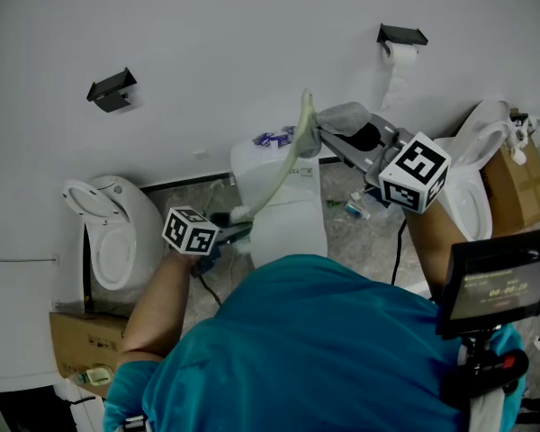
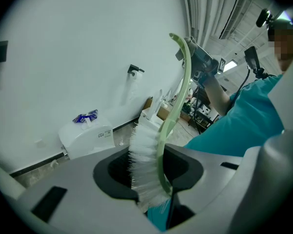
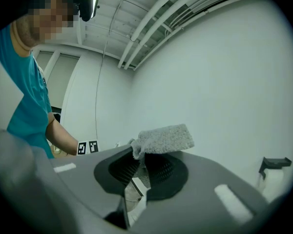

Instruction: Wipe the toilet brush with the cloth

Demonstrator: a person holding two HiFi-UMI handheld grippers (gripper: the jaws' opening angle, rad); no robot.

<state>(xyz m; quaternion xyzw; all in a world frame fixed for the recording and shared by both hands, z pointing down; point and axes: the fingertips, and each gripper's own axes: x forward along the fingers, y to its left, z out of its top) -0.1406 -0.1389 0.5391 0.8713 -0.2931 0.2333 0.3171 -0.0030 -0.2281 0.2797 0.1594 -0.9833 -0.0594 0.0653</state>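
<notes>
Reaching forward from the lower left, the bare left forearm angles the left tongs downward. Their jaws stand partway closed, clamped on the white bristle head of the toilet brush. Its pale green handle arcs up and to the right over a white cistern. The right forearm stretches out higher, roughly level toward the wall. The right tongs pinch a grey cloth by one edge. The cloth sits just beside the handle's top end; whether they touch is unclear.
</notes>
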